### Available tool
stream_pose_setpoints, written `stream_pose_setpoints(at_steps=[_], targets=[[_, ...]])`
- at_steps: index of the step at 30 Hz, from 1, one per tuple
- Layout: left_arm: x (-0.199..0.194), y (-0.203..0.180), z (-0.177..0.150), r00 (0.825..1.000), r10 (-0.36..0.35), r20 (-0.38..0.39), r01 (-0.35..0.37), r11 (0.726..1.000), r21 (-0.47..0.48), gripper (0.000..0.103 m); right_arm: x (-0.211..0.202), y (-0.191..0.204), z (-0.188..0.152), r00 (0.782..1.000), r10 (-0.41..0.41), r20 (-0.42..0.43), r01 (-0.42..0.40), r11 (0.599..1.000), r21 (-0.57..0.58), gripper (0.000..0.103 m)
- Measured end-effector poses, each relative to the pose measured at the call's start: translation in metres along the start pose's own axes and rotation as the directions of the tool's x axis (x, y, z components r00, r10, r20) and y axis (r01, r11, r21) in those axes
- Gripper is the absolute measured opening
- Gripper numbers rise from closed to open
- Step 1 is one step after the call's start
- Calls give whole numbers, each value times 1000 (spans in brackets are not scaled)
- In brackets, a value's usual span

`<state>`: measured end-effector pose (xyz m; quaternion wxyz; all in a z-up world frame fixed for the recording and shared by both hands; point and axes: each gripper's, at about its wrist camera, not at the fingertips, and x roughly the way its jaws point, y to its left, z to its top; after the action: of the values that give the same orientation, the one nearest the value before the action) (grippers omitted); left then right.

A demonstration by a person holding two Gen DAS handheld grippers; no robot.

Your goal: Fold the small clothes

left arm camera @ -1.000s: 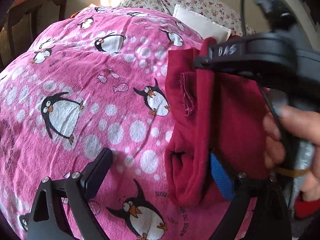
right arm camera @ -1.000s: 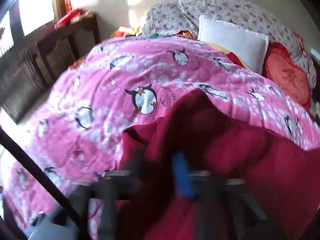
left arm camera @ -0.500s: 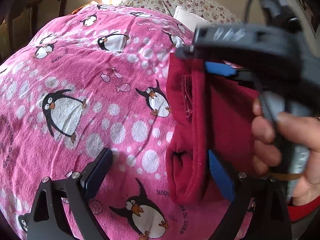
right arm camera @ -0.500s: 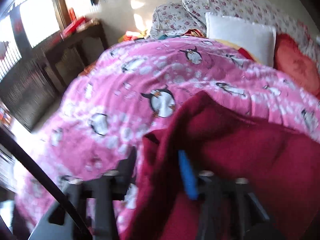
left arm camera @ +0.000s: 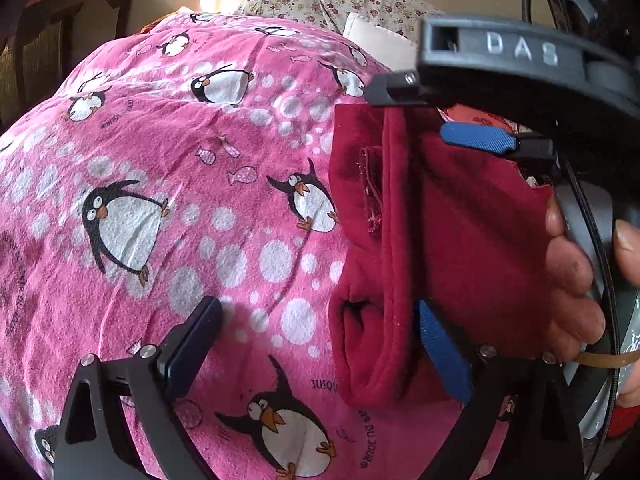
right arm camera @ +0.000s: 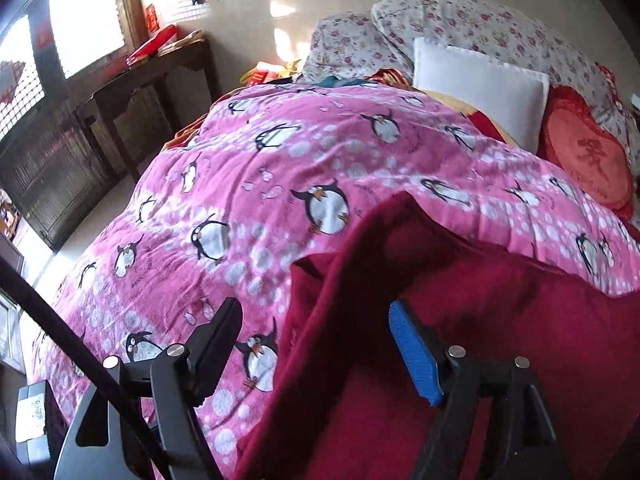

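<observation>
Matt red fleece garment (left arm camera: 460, 220) on fuzzy pink penguin-print blanket (left arm camera: 180, 200).

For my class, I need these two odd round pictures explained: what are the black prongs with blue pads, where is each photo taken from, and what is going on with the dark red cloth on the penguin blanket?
No robot is present. A person holds a two-fingered tool in each hand, and a wide-angle camera on each tool looks forward along its fingers, which bends the picture round. One picture is from the left hand-held gripper, the other from the right hand-held gripper.

A dark red garment, partly folded, lies on a bed covered by a pink penguin blanket. Behind are a white pillow and a red cushion.

In the left view, the person's hand grips the right tool. Its jaws are opening: the folded edge rises between its fingers, but the pads do not press on it. The left tool is open, one blue pad at the cloth.
</observation>
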<state>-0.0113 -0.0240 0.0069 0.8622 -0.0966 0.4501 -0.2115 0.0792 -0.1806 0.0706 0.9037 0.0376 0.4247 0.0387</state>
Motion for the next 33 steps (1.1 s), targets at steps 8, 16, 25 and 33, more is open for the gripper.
stream_pose_setpoints(at_steps=[8,16,25,33], targets=[[1,-2,-1,1000,13,3,-13,1000,14,98,-5,-28,-15,1000,-15,-4,15,998,65,80],[6,-6,0,1000,9,-1,-9,1000,26,102,18,8,8,996,-68,-56,65,997,-47,88],[21,-16,9,999,48,-16,-47,999,14,103,66,22,11,964,-221,-150,194,965,-174,90],[26,-33,16,983,-174,-63,175,985,10,27,34,0,5,988,-144,-46,137,982,-133,16]])
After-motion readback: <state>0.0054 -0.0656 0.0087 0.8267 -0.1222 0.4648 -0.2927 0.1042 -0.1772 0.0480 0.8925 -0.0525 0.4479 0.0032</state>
